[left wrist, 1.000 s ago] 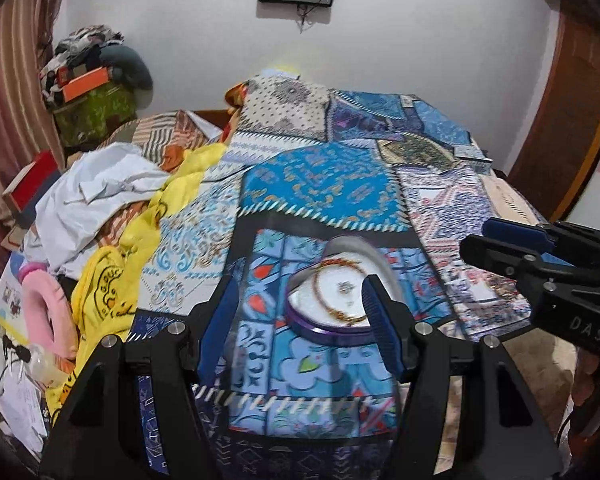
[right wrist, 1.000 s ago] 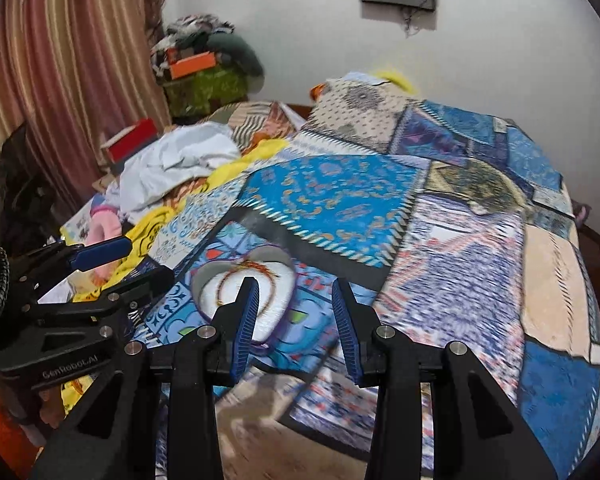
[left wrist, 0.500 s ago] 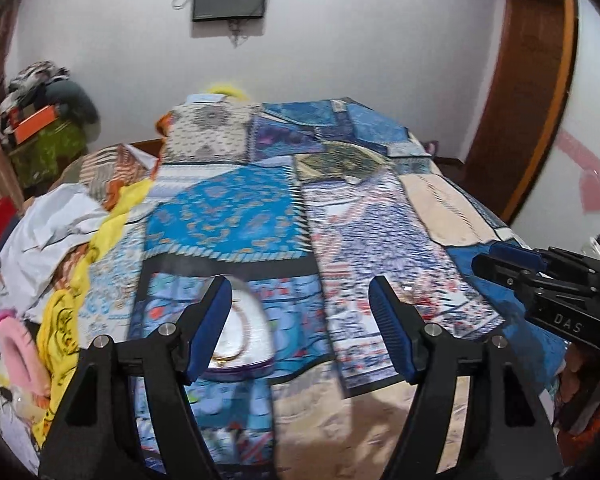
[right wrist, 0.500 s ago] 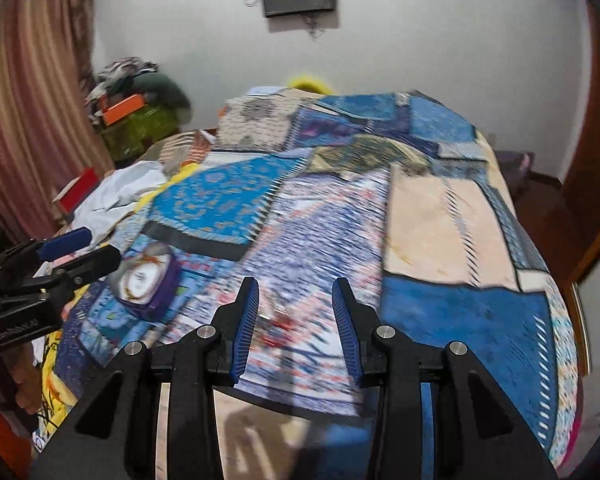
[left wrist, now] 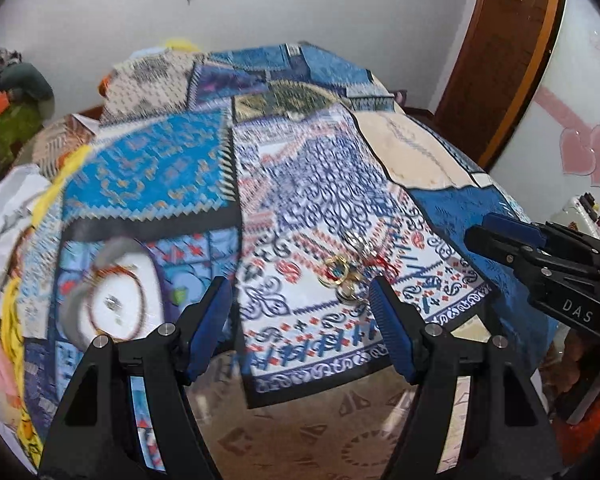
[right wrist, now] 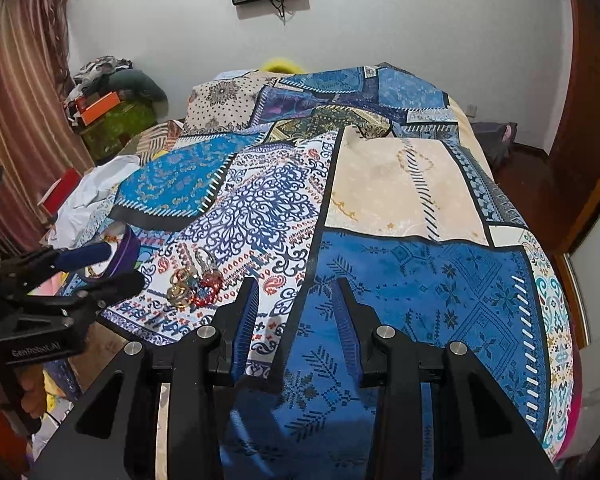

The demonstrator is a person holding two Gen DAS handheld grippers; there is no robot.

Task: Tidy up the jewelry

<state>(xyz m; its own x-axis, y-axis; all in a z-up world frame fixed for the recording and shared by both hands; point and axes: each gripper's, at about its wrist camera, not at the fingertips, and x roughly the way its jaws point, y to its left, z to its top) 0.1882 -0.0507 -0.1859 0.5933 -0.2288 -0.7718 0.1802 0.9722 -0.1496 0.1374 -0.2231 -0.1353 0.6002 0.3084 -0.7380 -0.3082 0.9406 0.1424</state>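
A small pile of jewelry (left wrist: 344, 274), gold rings and red beaded pieces, lies on the patchwork bedspread (left wrist: 332, 184) near its front edge. My left gripper (left wrist: 300, 312) hovers just short of the pile, open, with nothing between its blue pads. A purple heart-shaped box (left wrist: 116, 304) with a white inside and a beaded bracelet sits to the left. In the right wrist view the jewelry pile (right wrist: 192, 280) lies left of my right gripper (right wrist: 296, 312), whose jaws stand apart over blue cloth with nothing between them. The purple box (right wrist: 126, 246) shows behind the left gripper (right wrist: 126, 265).
White and yellow clothes (right wrist: 92, 192) are heaped at the bed's left side, with a striped curtain (right wrist: 16, 120) and stacked boxes (right wrist: 112, 120) beyond. A wooden door (left wrist: 496, 52) stands on the right. Brown floor (left wrist: 340, 432) shows below the bed's front edge.
Both grippers have swung right across the bed. The purple box slid from between the left fingers to the left, the jewelry pile came into view, and the left jaws widened.
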